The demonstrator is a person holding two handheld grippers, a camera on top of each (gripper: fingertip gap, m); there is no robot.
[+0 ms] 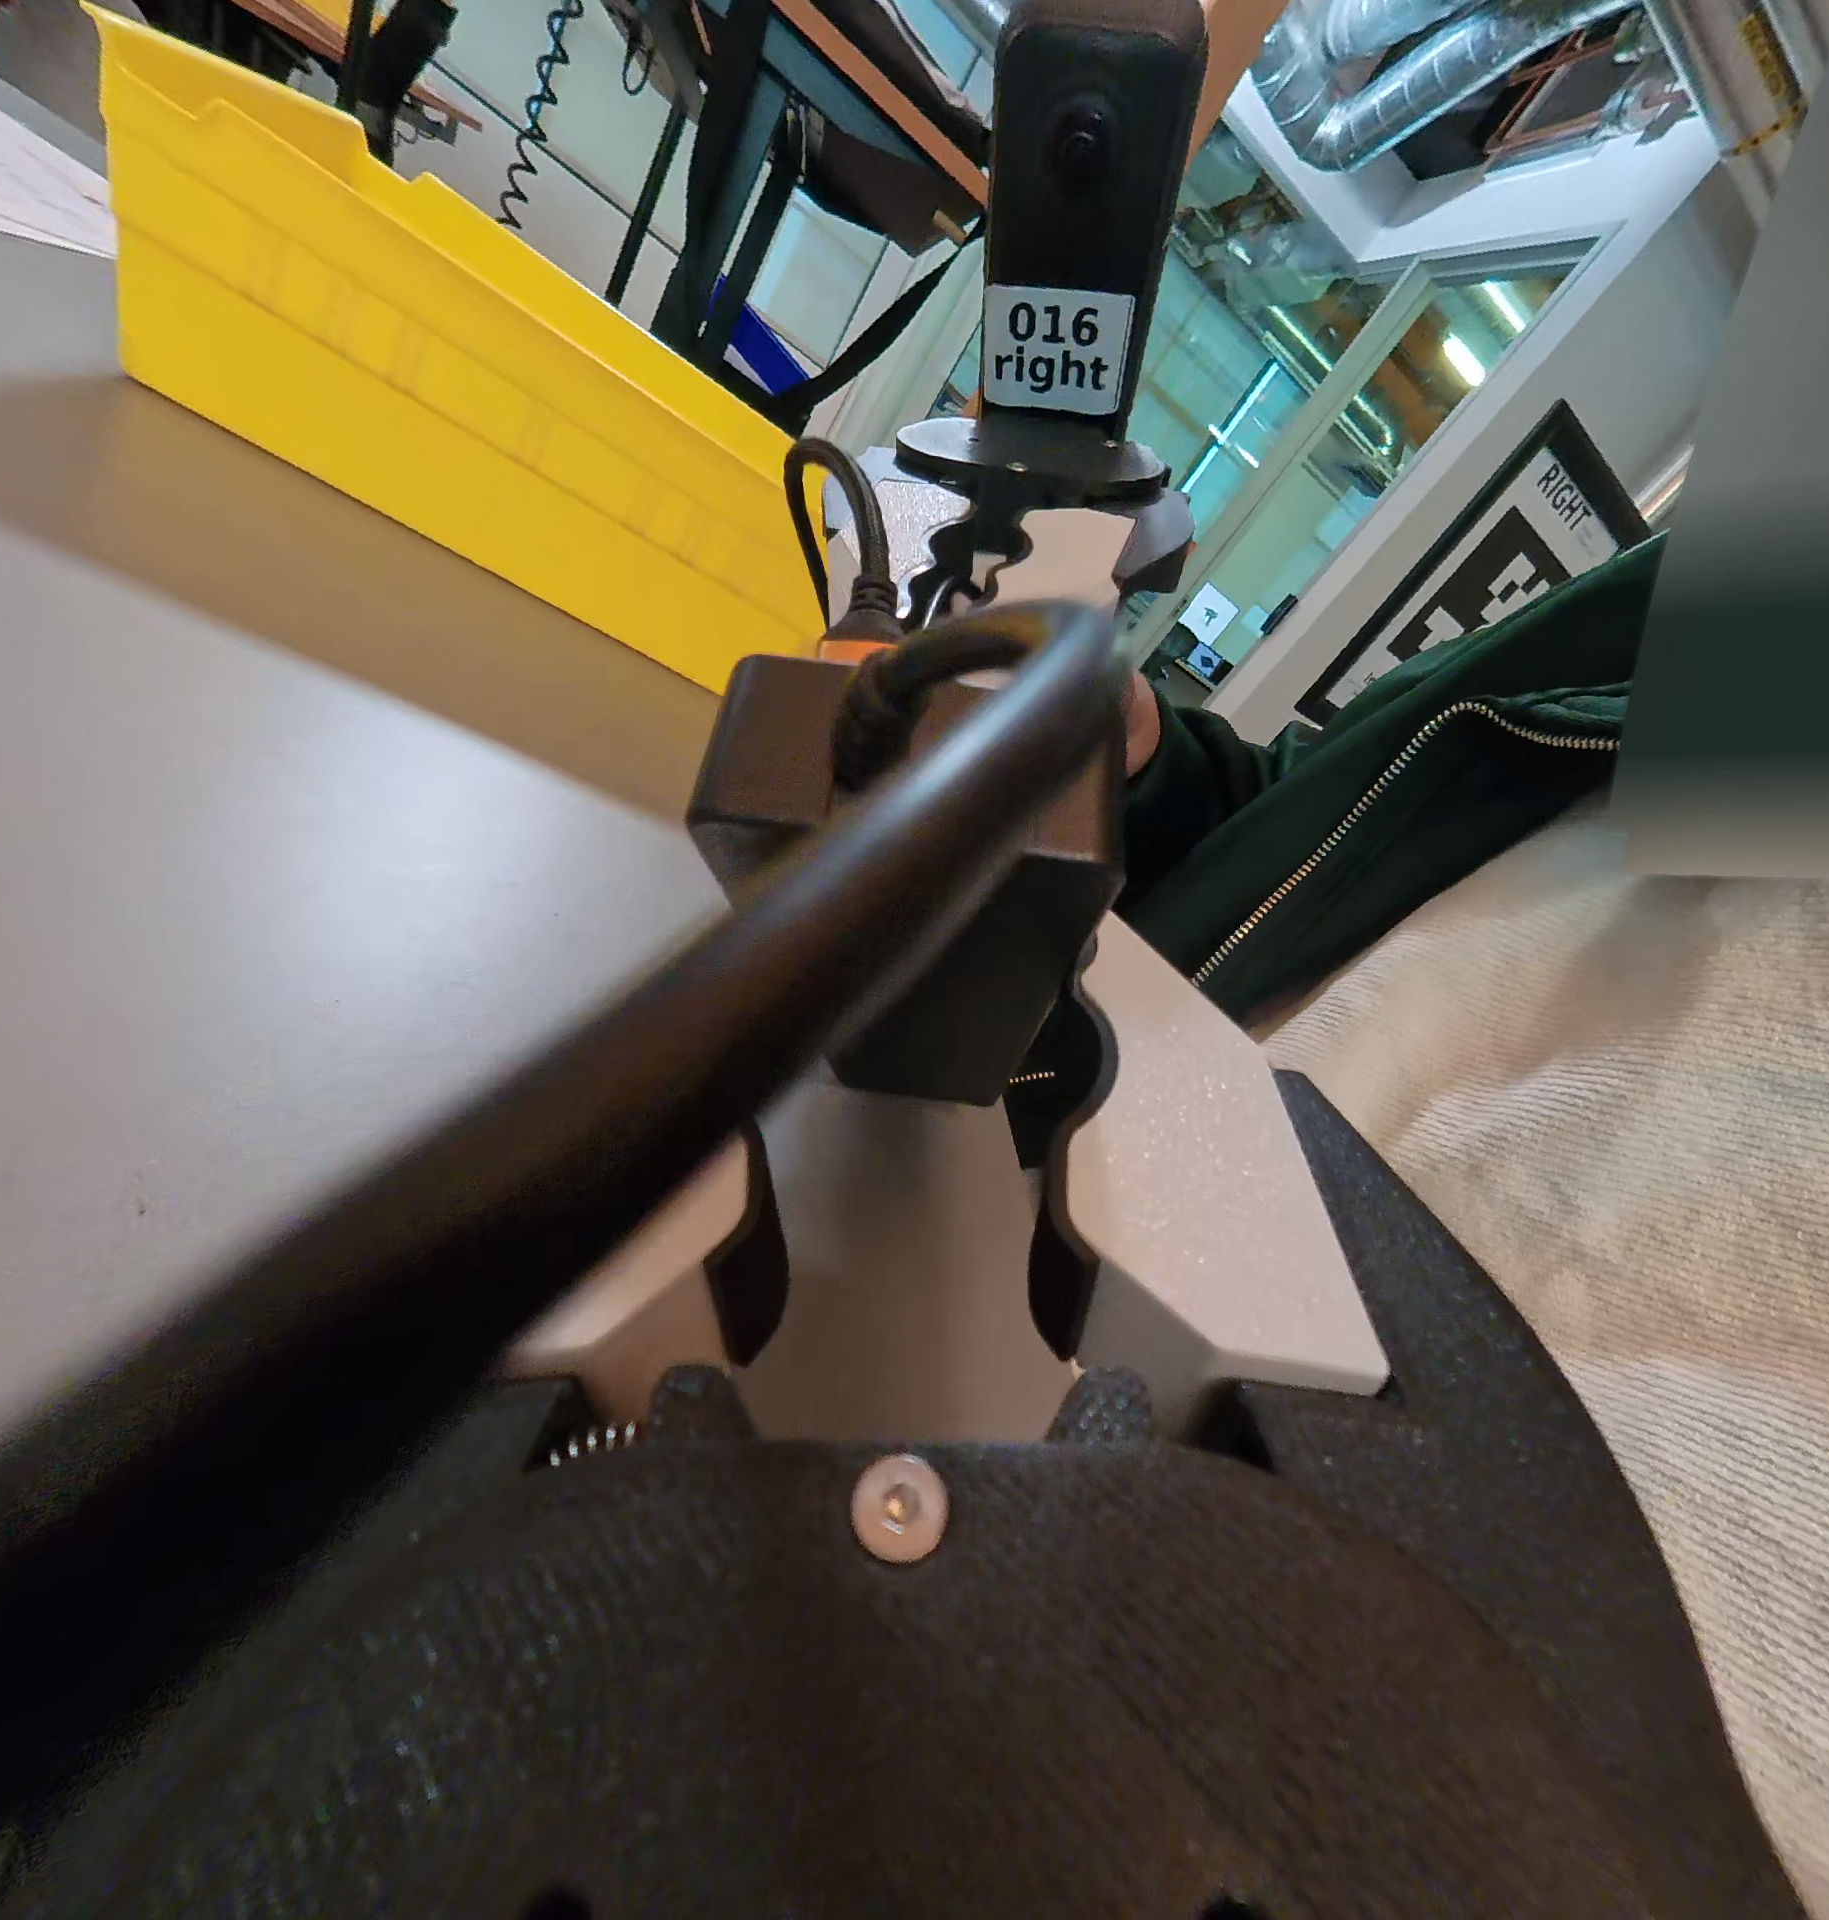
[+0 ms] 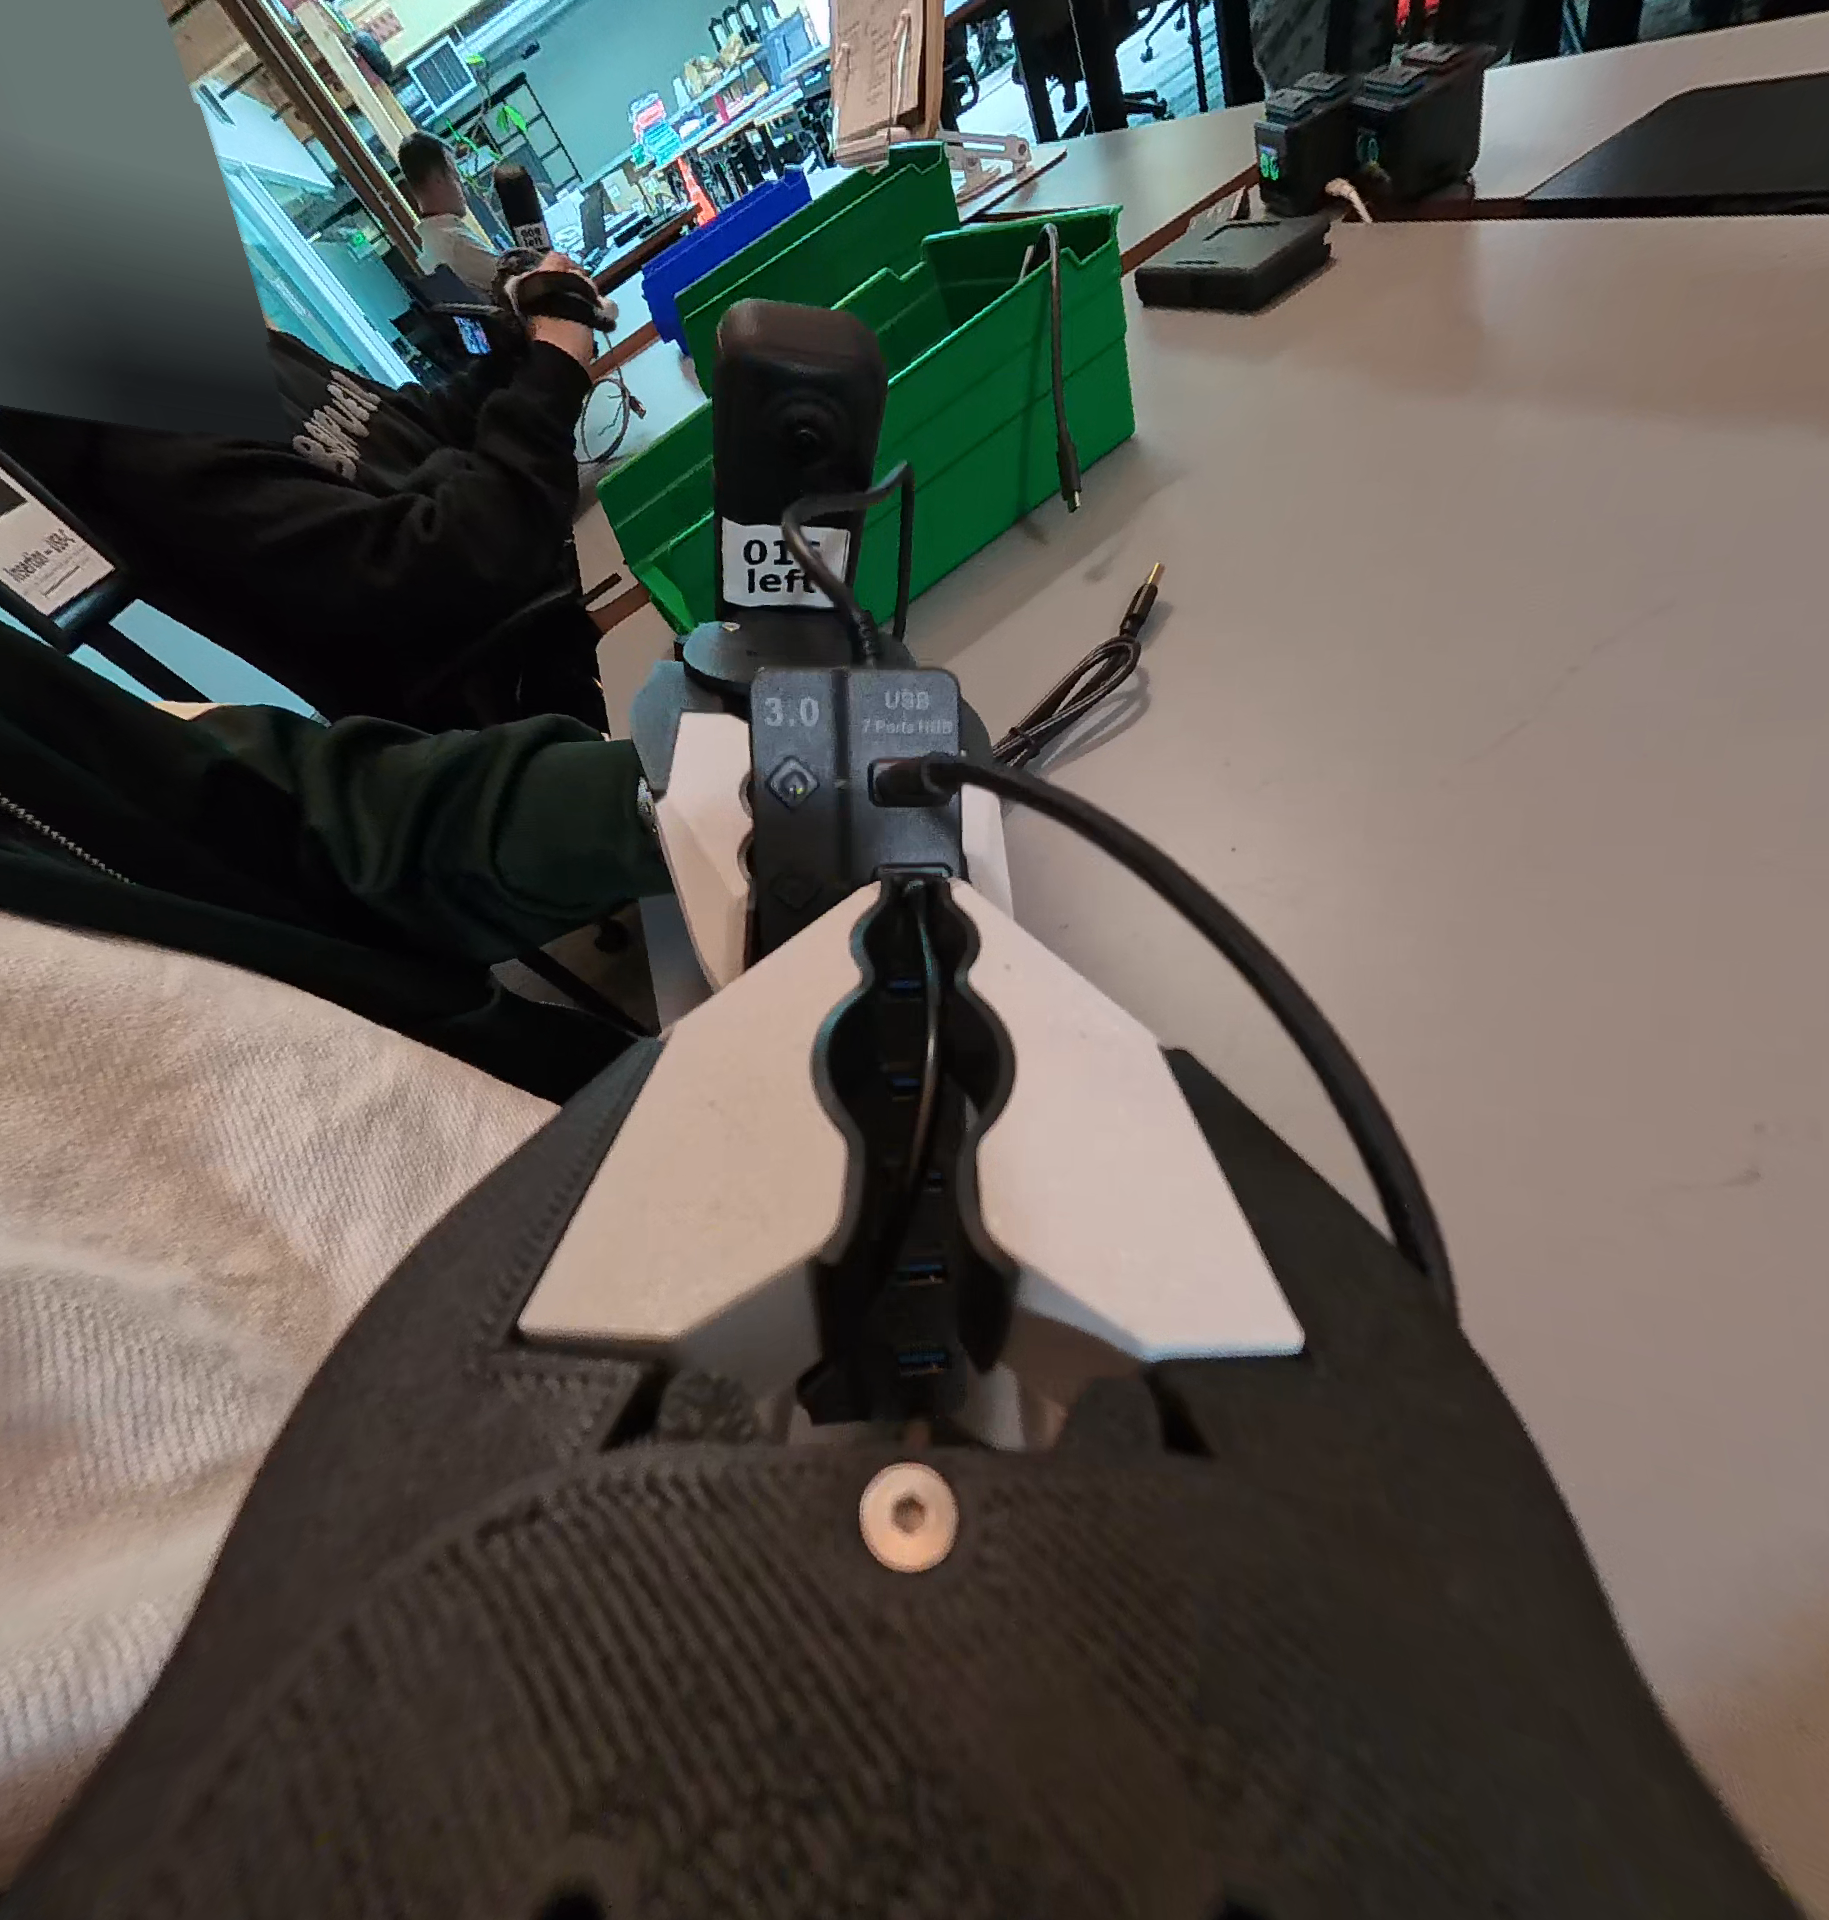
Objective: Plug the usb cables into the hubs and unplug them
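Note:
A black multi-port USB hub point(image 1: 889, 914) is held off the table. My left gripper point(image 1: 920, 997) is shut on one end of it; in the right wrist view this gripper point(image 2: 848, 831) sits at the hub's far end. A thick black cable point(image 2: 1253, 966) is plugged into the hub's end port and arcs off to the right; it also crosses the left wrist view point(image 1: 629, 1018). My right gripper point(image 2: 915, 894) is shut on a USB plug point(image 1: 853, 649) with an orange collar, at the neighbouring port. The hub point(image 2: 796, 769) runs on beneath the right gripper's fingers.
A yellow bin point(image 1: 422, 343) stands on the grey table point(image 1: 266, 831) beyond the hub. Green bins point(image 2: 941, 364) stand at the back, with a loose coiled cable point(image 2: 1086, 686) in front of them. Black devices point(image 2: 1232, 265) lie farther back. A seated person point(image 2: 370, 520) is at the left.

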